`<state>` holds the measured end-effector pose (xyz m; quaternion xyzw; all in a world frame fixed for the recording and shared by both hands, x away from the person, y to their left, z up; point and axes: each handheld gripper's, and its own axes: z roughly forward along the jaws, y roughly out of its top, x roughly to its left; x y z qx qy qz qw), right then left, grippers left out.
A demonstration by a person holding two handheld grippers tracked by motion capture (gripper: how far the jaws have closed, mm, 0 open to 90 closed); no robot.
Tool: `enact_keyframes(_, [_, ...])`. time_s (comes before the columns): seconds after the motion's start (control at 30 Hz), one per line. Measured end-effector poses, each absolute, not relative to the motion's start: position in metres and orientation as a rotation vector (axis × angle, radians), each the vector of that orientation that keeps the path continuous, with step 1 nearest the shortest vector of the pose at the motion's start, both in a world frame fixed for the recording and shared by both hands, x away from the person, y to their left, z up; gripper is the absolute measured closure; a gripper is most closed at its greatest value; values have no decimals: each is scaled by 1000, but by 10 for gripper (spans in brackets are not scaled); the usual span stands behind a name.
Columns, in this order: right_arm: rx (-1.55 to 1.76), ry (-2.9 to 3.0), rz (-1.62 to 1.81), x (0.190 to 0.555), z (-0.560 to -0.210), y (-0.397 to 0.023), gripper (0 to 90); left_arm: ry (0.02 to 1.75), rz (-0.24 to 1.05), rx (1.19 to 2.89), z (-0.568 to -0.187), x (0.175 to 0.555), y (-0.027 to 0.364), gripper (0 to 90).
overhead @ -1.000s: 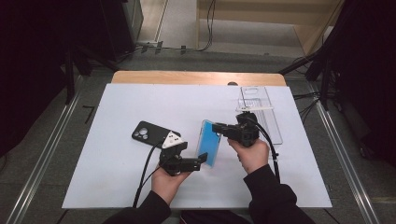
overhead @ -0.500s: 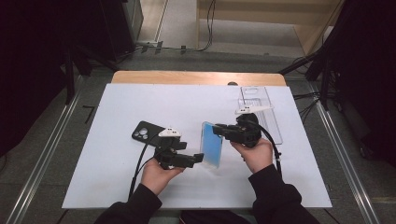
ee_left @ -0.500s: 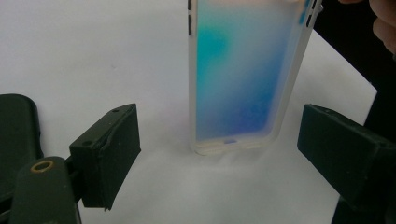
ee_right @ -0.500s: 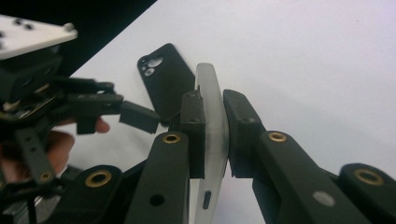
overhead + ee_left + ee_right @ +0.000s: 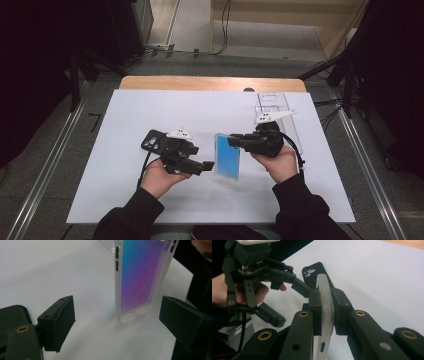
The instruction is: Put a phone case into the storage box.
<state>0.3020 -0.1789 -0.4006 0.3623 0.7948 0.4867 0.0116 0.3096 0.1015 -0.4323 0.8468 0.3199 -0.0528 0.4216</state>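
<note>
The blue phone case (image 5: 227, 159) is held upright near the front middle of the white table (image 5: 125, 115), its lower end resting on or just above the sheet. It is clamped at its upper edge by the right gripper (image 5: 234, 141), whose jaws are closed on it, so that the broad face is presented to the other hand. The left gripper (image 5: 206, 166) is held just beside the case with its jaws spread wide and nothing between the pads; this is judged to be a readying for a second grip on the case's free lower part.

In the left gripper view, the case (image 5: 140, 277) is seen as translucent, with a blue-to-purple sheen, side button cut-outs and a port notch at its bottom end. It stands beyond the two open pads, apart from both. None of this detail can be made out from above.

In the right gripper view, the case (image 5: 325, 305) is seen edge-on, pinched between the two pads (image 5: 315, 312), so the grip is confirmed there. The left gripper (image 5: 284, 297) is also shown approaching, with a black phone (image 5: 313, 273) lying flat behind it.

From the high view alone, the overall layout is given: the black phone (image 5: 151, 140) lies beside the left hand, and a clear tray (image 5: 272, 102) lies at the far right of the table, well apart from the case.
</note>
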Motion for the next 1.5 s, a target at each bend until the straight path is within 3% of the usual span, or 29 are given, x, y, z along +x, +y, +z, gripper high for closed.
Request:
enact_keyframes(0.43, [966,2576,1628,308,-400,-191,773,726,-247,2124,-414,319,103,163])
enact_keyframes(0.63, [883,2609,1620,305,-397,-184,772,665,-272,2103,-409,319,107,273])
enact_keyframes(0.93, [789,2672,1636,305,-399,-176,772,598,-290,2149,-407,324,105,278])
enact_keyframes(1.1, [693,2699,1661,303,-400,-173,772,548,-309,2148,-405,323,100,324])
enact_keyframes(1.17, [669,2706,1676,302,-400,-172,772,511,-309,2154,-404,321,98,360])
enact_keyframes(1.27, [614,2729,1680,301,-400,-168,772,478,-331,2174,-404,320,96,482])
enact_keyframes(1.33, [600,2733,1684,301,-400,-168,772,468,-332,2177,-405,319,96,506])
enact_keyframes(1.43, [567,2761,1701,301,-400,-167,772,434,-348,2178,-405,319,97,635])
enact_keyframes(1.5, [549,2775,1703,301,-400,-165,772,421,-361,2180,-405,318,97,658])
